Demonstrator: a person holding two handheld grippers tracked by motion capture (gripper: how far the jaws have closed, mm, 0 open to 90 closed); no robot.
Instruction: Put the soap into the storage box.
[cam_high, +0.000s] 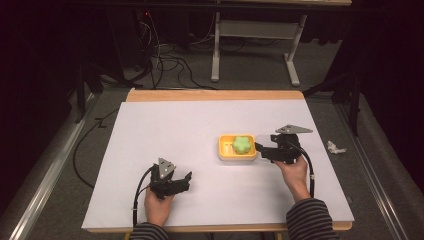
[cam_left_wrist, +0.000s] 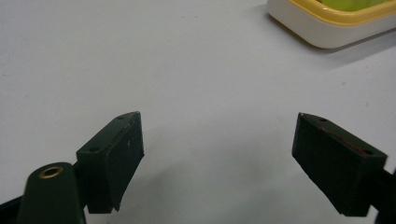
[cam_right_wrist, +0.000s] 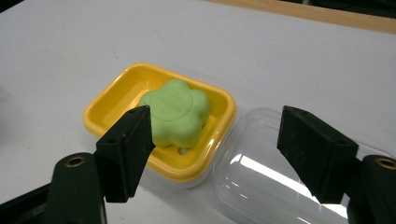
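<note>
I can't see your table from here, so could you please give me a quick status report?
Left claw open over bare table. Right claw open, straddling clear lid beside yellow soap dish. Green soap sits in dish. Nothing blocking.

Left hand-held gripper (cam_high: 187, 176) and right hand-held gripper (cam_high: 259, 148), jaws wide apart.

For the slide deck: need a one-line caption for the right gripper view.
Open right gripper poised over a clear lid beside a yellow soap dish holding green soap.
</note>
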